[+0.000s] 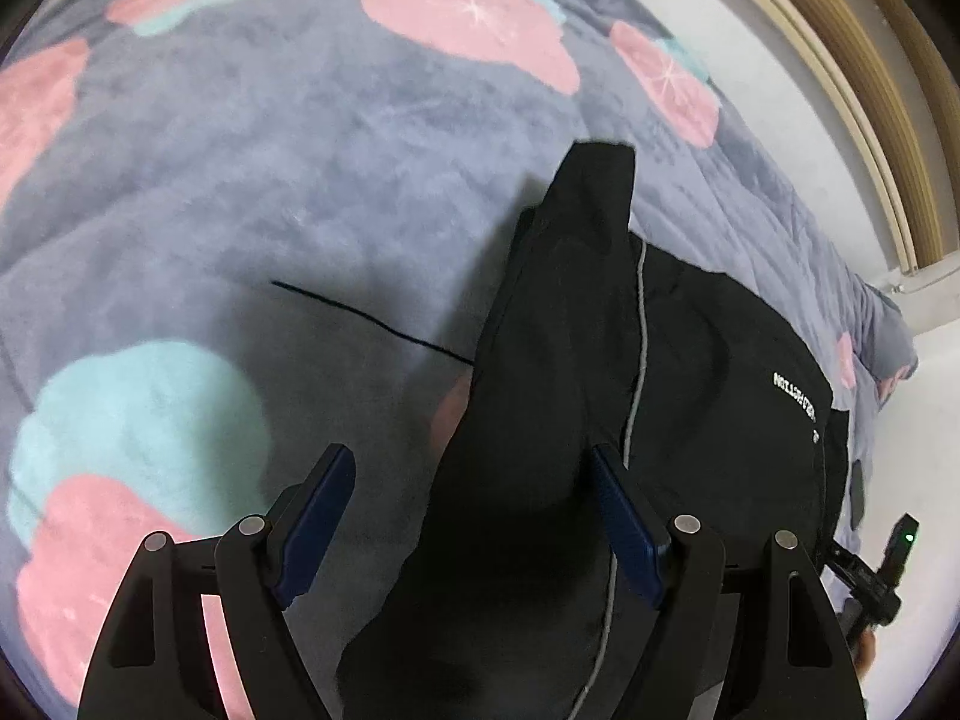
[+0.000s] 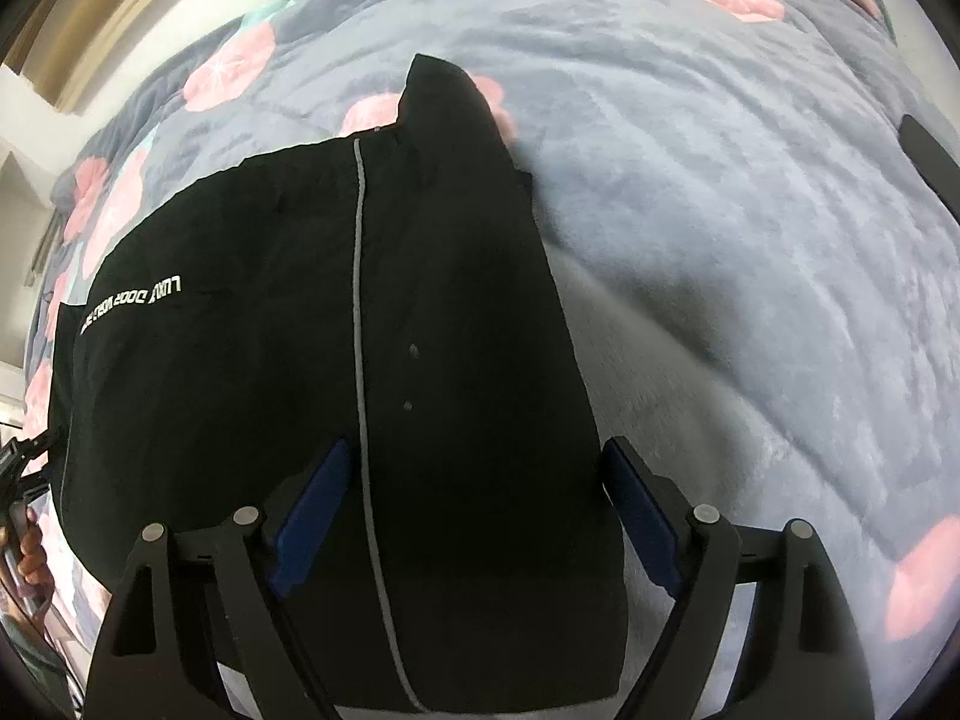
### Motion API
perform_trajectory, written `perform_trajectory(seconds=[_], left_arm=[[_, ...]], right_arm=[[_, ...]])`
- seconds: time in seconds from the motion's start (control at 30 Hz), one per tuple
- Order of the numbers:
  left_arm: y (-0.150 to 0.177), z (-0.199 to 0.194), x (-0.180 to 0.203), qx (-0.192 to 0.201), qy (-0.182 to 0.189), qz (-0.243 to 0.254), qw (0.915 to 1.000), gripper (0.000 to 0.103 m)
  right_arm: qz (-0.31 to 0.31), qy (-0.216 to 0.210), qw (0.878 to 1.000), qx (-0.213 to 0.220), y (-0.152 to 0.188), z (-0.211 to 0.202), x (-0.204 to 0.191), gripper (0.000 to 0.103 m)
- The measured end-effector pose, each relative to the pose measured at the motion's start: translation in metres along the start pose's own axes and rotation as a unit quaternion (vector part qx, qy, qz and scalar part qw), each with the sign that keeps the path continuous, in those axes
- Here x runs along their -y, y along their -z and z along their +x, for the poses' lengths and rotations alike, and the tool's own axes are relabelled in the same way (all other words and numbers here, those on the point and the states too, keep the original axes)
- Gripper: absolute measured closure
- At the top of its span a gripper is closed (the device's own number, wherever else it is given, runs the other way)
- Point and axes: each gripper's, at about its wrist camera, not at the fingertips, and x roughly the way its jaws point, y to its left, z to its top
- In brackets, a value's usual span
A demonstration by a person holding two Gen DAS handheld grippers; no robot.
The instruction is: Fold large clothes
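A black jacket [image 1: 708, 372] with white lettering and a grey piped seam lies on the purple-grey blanket [image 1: 270, 180]. A black sleeve [image 1: 540, 360] is folded lengthwise over its left side. My left gripper [image 1: 474, 468] is open, its fingers standing either side of the sleeve's near end, just above it. In the right wrist view the jacket [image 2: 240, 330] fills the middle and left, with the folded strip [image 2: 480, 330] along its right edge. My right gripper [image 2: 474, 462] is open above the jacket's near part, holding nothing.
The fleece blanket carries pink and teal shapes [image 1: 468, 24]. A thin black thread [image 1: 372, 321] lies on it left of the sleeve. White wall and a wooden frame [image 1: 870, 120] run along the bed's far side. The other gripper shows at the edge [image 1: 882, 570].
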Motion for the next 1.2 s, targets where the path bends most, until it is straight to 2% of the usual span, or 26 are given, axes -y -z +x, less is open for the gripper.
perform_trajectory(seconds=[0.13, 0.17, 0.27, 0.43, 0.57, 0.63, 0.67, 0.7, 0.77, 0.87, 0.97, 1.03, 1.07, 1.13, 1.2], left_arm=[[-0.008, 0.032, -0.007, -0.059, 0.045, -0.01, 0.9972, 0.023], [-0.009, 0.043, -0.009, -0.078, 0.068, -0.017, 0.9945, 0.023], [-0.013, 0.057, -0.015, -0.095, 0.099, -0.037, 0.9899, 0.02], [-0.016, 0.072, -0.017, -0.124, 0.138, -0.052, 0.9813, 0.017], [-0.015, 0.075, -0.011, -0.129, 0.135, -0.044, 0.9814, 0.015], [-0.014, 0.072, -0.003, -0.119, 0.129, -0.028, 0.9841, 0.015], [-0.013, 0.071, 0.0, -0.113, 0.125, -0.018, 0.9855, 0.019], [-0.011, 0.067, 0.008, -0.102, 0.125, 0.003, 0.9868, 0.036], [-0.01, 0.062, 0.02, -0.094, 0.119, 0.026, 0.9881, 0.039], [-0.011, 0.063, 0.028, -0.097, 0.105, 0.036, 0.9891, 0.039], [-0.013, 0.075, 0.022, -0.122, 0.123, -0.008, 0.9848, 0.025], [-0.012, 0.081, 0.02, -0.134, 0.131, -0.023, 0.982, 0.023], [-0.011, 0.081, 0.021, -0.129, 0.13, -0.02, 0.9829, 0.023], [-0.008, 0.073, 0.033, -0.105, 0.114, 0.004, 0.9879, 0.033], [-0.001, 0.059, 0.051, -0.082, 0.089, 0.034, 0.9921, 0.057]], right_arm=[[0.009, -0.041, 0.999, -0.028, -0.004, 0.021, 0.006, 0.006], [0.01, -0.05, 0.998, -0.034, -0.005, 0.026, 0.007, 0.003], [0.008, -0.089, 0.994, -0.061, -0.01, 0.045, 0.011, 0.0], [0.036, -0.164, 0.981, -0.092, -0.021, 0.075, 0.02, 0.0], [0.05, -0.181, 0.978, -0.086, -0.026, 0.082, 0.022, 0.0], [0.039, -0.186, 0.979, -0.076, -0.024, 0.078, 0.02, 0.013], [0.036, -0.19, 0.978, -0.073, -0.024, 0.074, 0.015, 0.018], [0.03, -0.187, 0.979, -0.069, -0.023, 0.071, 0.014, 0.021], [0.02, -0.182, 0.981, -0.065, -0.021, 0.068, 0.013, 0.023], [0.027, -0.187, 0.98, -0.068, -0.022, 0.071, 0.016, 0.021], [0.047, -0.199, 0.976, -0.079, -0.023, 0.08, 0.021, 0.014], [0.058, -0.205, 0.973, -0.084, -0.02, 0.082, 0.02, 0.013], [0.059, -0.206, 0.973, -0.083, -0.02, 0.081, 0.02, 0.016], [0.041, -0.201, 0.976, -0.07, -0.018, 0.072, 0.016, 0.027], [0.029, -0.196, 0.978, -0.057, -0.014, 0.059, 0.013, 0.048]])
